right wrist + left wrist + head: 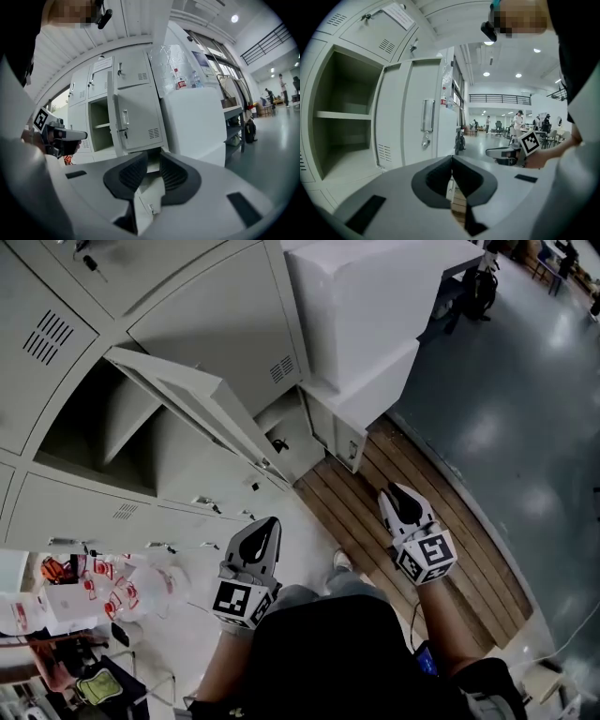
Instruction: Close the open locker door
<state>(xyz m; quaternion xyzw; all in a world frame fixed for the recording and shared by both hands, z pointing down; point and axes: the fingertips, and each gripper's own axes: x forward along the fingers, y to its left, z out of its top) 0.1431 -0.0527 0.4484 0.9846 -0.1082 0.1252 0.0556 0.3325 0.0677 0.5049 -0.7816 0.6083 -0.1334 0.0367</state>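
Note:
The grey locker door (202, 395) stands swung open from its compartment (94, 427), which has one shelf inside. In the left gripper view the door (424, 117) shows its handle and key lock, with the open compartment (342, 117) to its left. The right gripper view shows the same door (138, 117) farther off. My left gripper (267, 524) is held low near my body, short of the lockers, its jaws shut on nothing (451, 159). My right gripper (398, 491) is level with it to the right, jaws nearly together and empty (153, 159).
A tall white cabinet (375, 315) stands right of the lockers, with bottles (180, 79) on top. Wooden floor planks (412, 521) lie under the right gripper. Plastic bags of bottles (122, 587) sit at the lower left. People stand far off in the hall (518, 119).

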